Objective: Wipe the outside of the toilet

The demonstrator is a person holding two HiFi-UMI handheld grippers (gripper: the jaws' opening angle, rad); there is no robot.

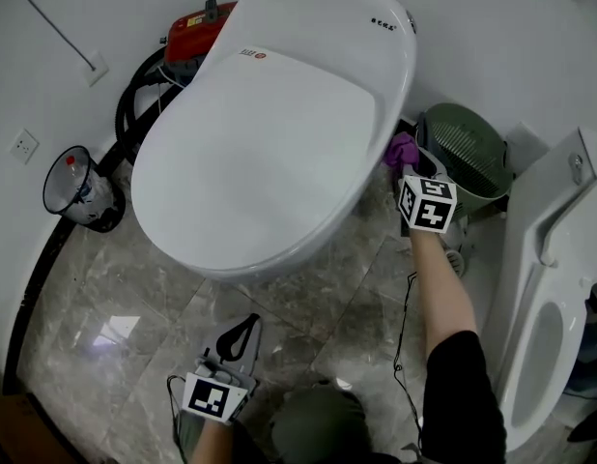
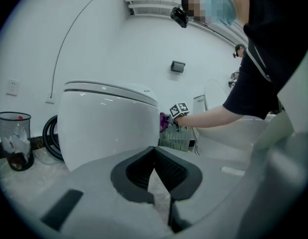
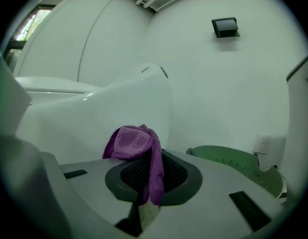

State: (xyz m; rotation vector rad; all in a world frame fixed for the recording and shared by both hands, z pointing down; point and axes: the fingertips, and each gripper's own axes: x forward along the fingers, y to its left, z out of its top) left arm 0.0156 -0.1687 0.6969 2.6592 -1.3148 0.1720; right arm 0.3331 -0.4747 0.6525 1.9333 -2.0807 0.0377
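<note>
A white toilet with its lid down fills the middle of the head view. My right gripper is shut on a purple cloth, which presses against the toilet's right side near the back. In the right gripper view the purple cloth is bunched between the jaws, with the toilet's side just ahead. My left gripper hangs low over the floor in front of the bowl, its jaws closed with nothing between them. The left gripper view shows the toilet from the front and the cloth at its right flank.
A green bin stands right behind the right gripper. A white urinal is on the right. A bin with rubbish, a black hose and a red machine sit left of the toilet. The floor is marble tile.
</note>
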